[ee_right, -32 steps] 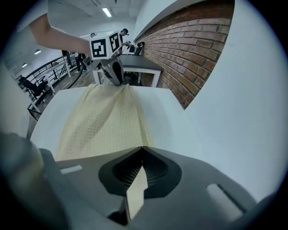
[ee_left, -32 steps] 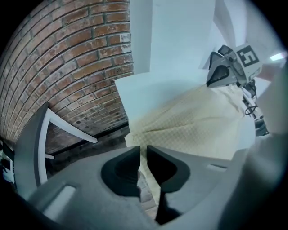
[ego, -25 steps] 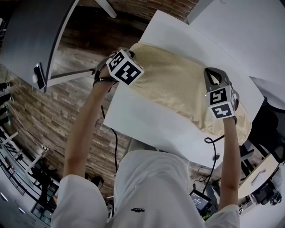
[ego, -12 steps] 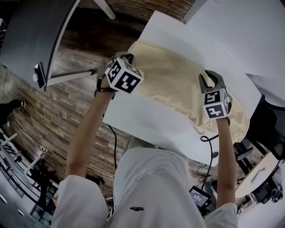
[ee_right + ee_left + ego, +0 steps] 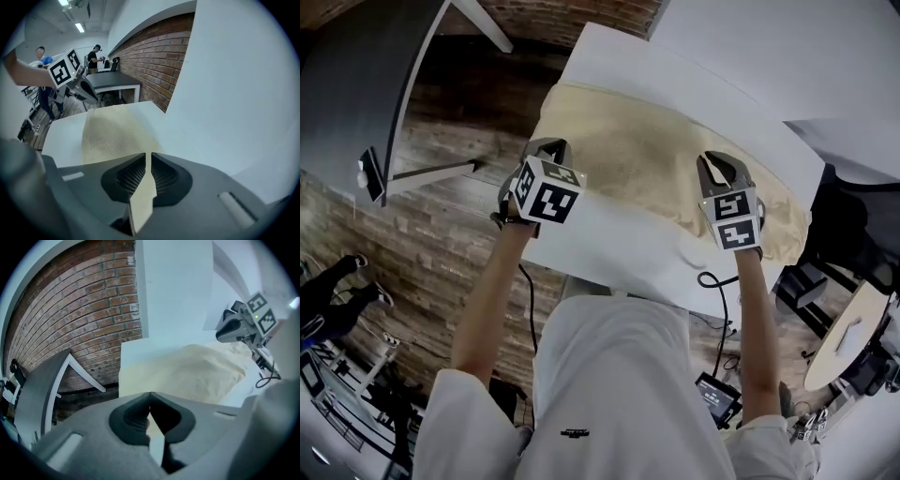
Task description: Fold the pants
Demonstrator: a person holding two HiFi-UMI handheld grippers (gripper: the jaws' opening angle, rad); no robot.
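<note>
Nearest the head camera, the person's white shirt (image 5: 619, 384) fills the lower middle, with both bare forearms reaching forward to the grippers. The left gripper (image 5: 547, 148) sits at the near left edge of the pants (image 5: 647, 155). In its own view its jaws are pressed tip to tip, with a pale strip of the fabric pinched in the slit behind the tips. The right gripper (image 5: 718, 171) is over the near right part of the garment. Its jaws are closing, and a beige flap of the pants stands upright between the ribbed pads, filling the narrow gap. A black cable (image 5: 718, 292) hangs below that wrist. The pants are a pale yellow mesh cloth, spread flat across a white table (image 5: 609, 255), running from the table's left edge towards its right corner, with bare tabletop between the near hem and the person. Beyond and to the left lies a wooden plank floor (image 5: 441, 253) and a dark table (image 5: 366, 84). A red brick wall (image 5: 154, 44) rises behind it, and people stand far off at the room's end.
</note>
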